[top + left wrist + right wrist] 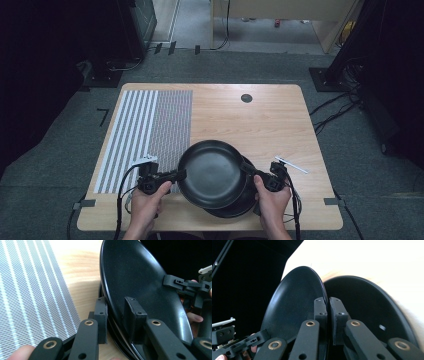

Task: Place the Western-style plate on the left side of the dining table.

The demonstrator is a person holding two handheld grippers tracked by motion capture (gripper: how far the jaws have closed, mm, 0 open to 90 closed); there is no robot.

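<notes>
Wooden table; both tools pinch upper black plate rim.

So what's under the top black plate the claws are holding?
A second black plate lies on the wooden table, its rim peeking out at the near right. The top black plate, gripped by the left claw and right claw, covers the rest.

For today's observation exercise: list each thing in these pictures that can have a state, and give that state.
Top plate: lifted, tilted, gripped at both rims.
Bottom plate: flat on table, empty.
Left gripper: shut on top plate's rim.
Right gripper: shut on top plate's opposite rim.
Striped mat: flat, bare.
</notes>
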